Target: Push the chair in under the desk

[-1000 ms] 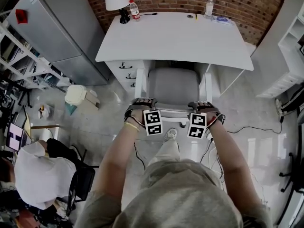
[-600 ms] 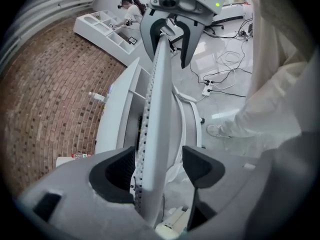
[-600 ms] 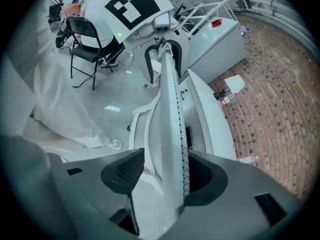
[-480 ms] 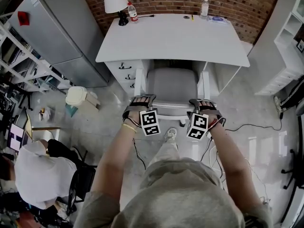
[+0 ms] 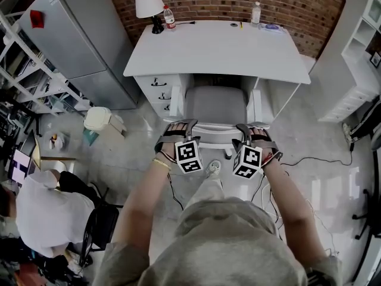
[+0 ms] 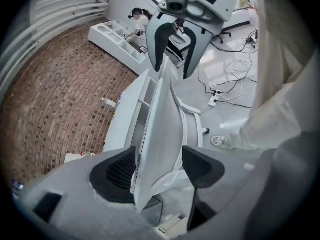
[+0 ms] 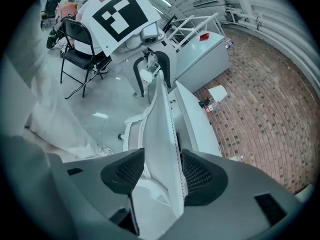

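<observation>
The white chair with a grey seat stands tucked between the legs of the white desk, its backrest toward me. My left gripper hangs over the backrest's left top corner and my right gripper over the right one. In the left gripper view the backrest edge runs between the pads of the left gripper, with a gap at the right pad. In the right gripper view the same edge passes between the pads of the right gripper. Both pairs of jaws have just been opening and stand open.
A lamp and two bottles stand at the desk's back edge. A grey cabinet and a bin are to the left, white shelves to the right. Cables cross the floor. A person in white sits at lower left.
Both grippers have let go of the backrest top, opened, and lifted back a little toward me. The chair stays under the desk.
</observation>
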Motion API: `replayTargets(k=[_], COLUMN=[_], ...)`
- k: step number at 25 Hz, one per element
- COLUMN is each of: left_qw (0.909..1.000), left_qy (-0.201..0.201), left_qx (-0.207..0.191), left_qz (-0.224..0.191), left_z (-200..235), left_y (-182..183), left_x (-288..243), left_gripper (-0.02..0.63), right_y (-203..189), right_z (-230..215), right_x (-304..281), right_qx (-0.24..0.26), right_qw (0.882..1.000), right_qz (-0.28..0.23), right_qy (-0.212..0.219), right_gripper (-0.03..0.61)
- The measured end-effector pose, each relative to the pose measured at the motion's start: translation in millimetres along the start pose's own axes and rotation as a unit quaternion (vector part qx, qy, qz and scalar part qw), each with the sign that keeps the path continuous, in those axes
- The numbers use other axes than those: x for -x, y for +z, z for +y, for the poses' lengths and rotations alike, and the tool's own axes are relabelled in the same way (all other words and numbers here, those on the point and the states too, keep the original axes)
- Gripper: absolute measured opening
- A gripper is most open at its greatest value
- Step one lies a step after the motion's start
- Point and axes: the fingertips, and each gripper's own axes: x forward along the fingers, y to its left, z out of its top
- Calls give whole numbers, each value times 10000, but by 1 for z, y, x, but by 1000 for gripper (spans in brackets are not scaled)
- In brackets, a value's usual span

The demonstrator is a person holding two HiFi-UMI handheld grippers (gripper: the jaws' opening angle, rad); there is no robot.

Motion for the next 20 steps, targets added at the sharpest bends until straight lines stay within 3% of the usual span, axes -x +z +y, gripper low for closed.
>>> replayTargets(k=[6, 11, 13, 16, 20], left_qw=[9985, 9878, 9796, 9632, 9270], left_qy=[12, 402, 611, 714, 530], left_qx=[465, 1381, 1755, 2378, 3424], left_qz=[-301, -590, -759, -1030, -1434], left_z=[-14, -13, -11, -13, -17], left_y=[16, 28, 33, 42, 54], left_x=[25, 47, 57, 71, 86], left_gripper=[280, 121, 47, 11, 9], right_y=[9, 19, 25, 35, 46], right_z=[3, 12, 10, 5, 2], right_x=[23, 42, 53, 68, 86], right_qx=[-420, -911, -1126, -1527, -2187], right_qw=[9989, 9949, 9914, 9837, 9684], right_qz=[-103, -373, -539, -781, -1071], right_qy=[-197, -236, -385, -531, -536], right_gripper=[198, 168, 93, 35, 16])
